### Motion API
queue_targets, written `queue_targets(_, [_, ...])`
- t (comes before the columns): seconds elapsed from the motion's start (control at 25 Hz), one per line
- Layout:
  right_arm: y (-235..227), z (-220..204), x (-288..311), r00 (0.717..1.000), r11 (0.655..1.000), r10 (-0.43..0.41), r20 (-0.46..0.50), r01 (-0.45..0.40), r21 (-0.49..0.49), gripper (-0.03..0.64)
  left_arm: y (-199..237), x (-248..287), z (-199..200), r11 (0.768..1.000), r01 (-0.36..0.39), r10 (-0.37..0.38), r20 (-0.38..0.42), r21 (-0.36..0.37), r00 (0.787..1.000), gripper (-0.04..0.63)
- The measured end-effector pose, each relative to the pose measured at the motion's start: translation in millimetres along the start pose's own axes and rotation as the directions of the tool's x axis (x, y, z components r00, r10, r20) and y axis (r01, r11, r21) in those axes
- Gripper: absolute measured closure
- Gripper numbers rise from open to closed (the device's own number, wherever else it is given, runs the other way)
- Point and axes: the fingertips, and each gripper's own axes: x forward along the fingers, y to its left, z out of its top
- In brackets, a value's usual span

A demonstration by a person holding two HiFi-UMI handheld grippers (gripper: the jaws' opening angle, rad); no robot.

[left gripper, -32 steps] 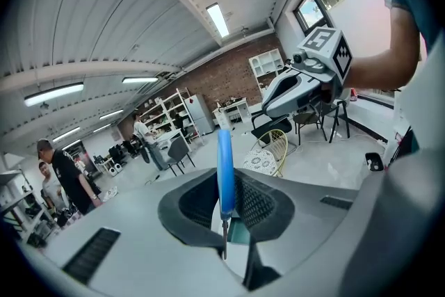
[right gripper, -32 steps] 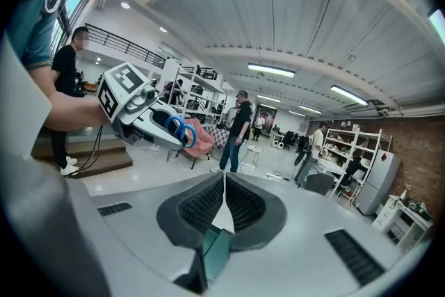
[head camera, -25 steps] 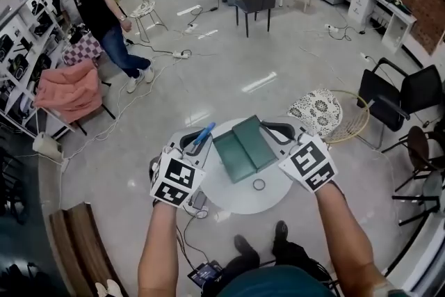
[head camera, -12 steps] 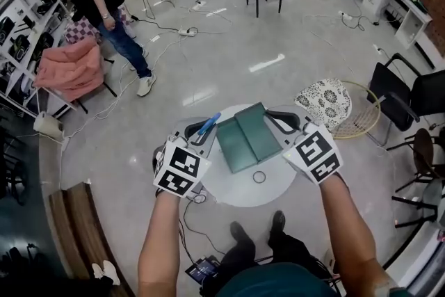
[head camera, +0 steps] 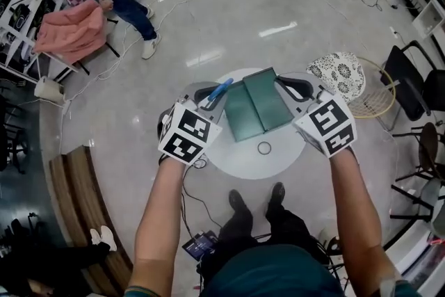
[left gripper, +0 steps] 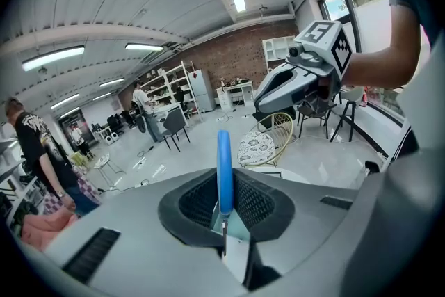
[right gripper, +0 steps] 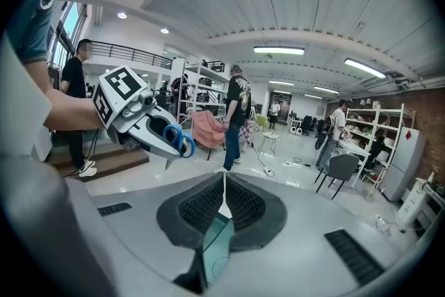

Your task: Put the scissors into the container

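– Comparing this panel with the two before it, what is changing?

– Chiefly the viewpoint. The head view is tipping further down, so the round table [head camera: 240, 165] and both grippers are sitting higher in the picture. Relative to the table, little is moving: the left gripper [head camera: 208, 95] is keeping just beside the left edge of the container [head camera: 259, 106], and the right gripper [head camera: 295, 89] is staying at its right edge.

– What is that meaning for the task?

– The placing is not yet happening. The scissors [left gripper: 224, 176] are being held in the left gripper, whose jaws are clamping the blades while the blue handles are sticking out beyond them, above the table and outside the container.

– And the right gripper?

– Its jaws are pressing together with nothing between them.

– What is the container holding?

– Nothing, as far as the head view is showing: it is lying open as two green halves side by side, and both are looking bare. A small ring [head camera: 264, 147] is lying on the table near its front edge, apart from it.
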Motion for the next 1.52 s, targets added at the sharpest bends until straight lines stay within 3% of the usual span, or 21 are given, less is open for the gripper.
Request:
queue_targets(0.72, [14.6,-100.5,102.2,0.996,0.998,0.045,-0.071,-0.042,0.049,0.577,-0.9,80.2,-120.7,0.995,0.04,-0.046,-0.06,-0.089,0.997,0.537])
queue_targets(1.52, [-18.1,-227.2,134.4,0.987,0.99,0.08,-0.137,-0.063,0.124,0.577,-54.6,217.5,-188.4,0.985,0.087,-0.102,-0.094,-0.15,0.99,0.537])
